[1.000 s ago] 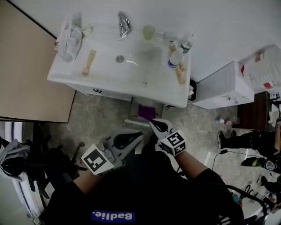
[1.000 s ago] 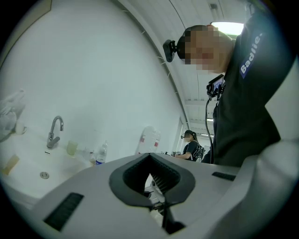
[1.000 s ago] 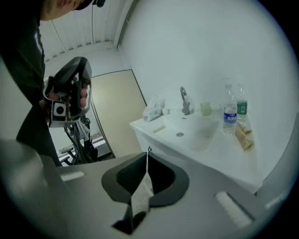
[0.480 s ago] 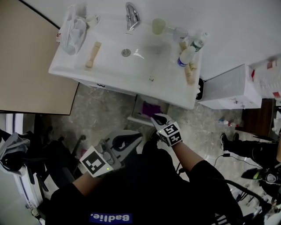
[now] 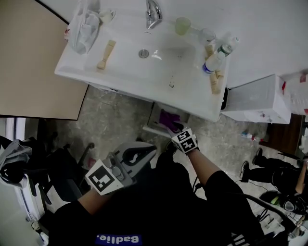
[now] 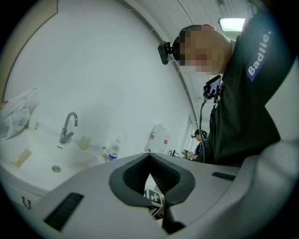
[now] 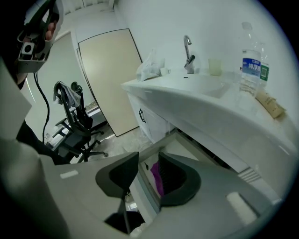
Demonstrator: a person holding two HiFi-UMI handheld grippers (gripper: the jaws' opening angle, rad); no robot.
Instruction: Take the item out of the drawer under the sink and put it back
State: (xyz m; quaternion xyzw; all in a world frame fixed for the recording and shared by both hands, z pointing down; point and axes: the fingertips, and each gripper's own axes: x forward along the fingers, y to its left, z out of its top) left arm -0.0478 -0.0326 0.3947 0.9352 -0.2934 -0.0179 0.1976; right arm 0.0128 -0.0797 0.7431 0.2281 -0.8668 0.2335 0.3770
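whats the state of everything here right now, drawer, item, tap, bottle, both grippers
drawer: pulled open under the sink
purple item: lying inside the drawer, not gripped
faucet: off, no water running
water bottle: upright on the sink top
right gripper: jaws apart, just been opening, drawer's front edge seen through the gap, pads pressing on nothing
left gripper: jaws together, empty

the left gripper (image 5: 152,150) sits level in front of the person's waist, jaws together with nothing between them. the right arm (image 5: 208,169) stretches forward and down. the right gripper (image 7: 148,172) tilts steeply downward, its jaws just opened and now apart, the pads gripping nothing.
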